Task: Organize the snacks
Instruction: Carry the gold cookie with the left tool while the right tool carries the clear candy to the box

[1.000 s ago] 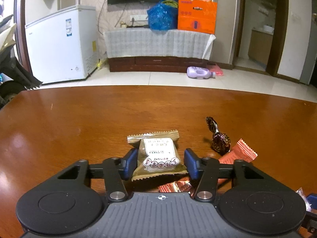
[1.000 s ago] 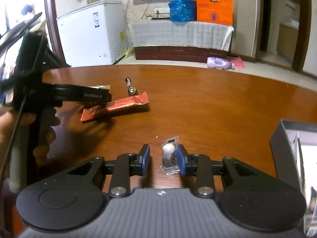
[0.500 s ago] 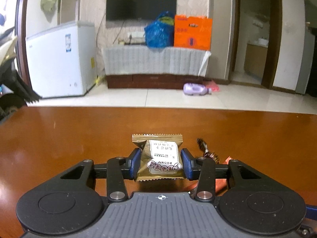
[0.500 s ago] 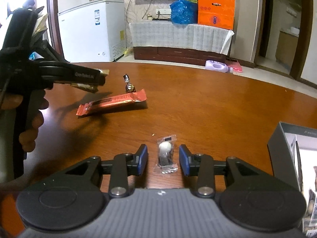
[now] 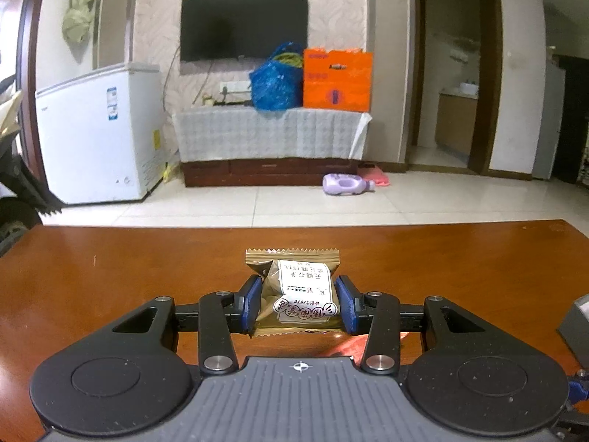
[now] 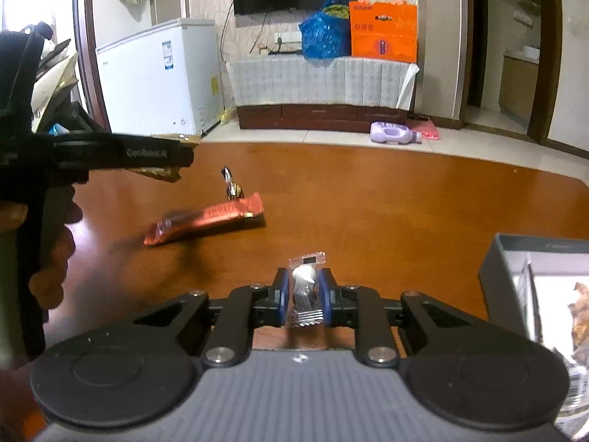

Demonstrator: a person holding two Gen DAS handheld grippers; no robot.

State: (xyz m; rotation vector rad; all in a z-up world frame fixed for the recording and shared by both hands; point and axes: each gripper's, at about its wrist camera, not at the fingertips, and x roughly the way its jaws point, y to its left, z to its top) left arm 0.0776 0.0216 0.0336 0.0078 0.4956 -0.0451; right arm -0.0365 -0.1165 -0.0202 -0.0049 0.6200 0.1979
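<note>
The right claw (image 6: 304, 296) is now closing on the clear candy (image 6: 304, 291) while the left claw (image 5: 297, 304) is lifting its gripped brown packet (image 5: 297, 293) off the desk (image 5: 110, 269), so both are ready for the box (image 6: 515, 276).

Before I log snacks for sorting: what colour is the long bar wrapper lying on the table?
Orange-red foil; the long bar wrapper shows best in the right wrist view.
</note>
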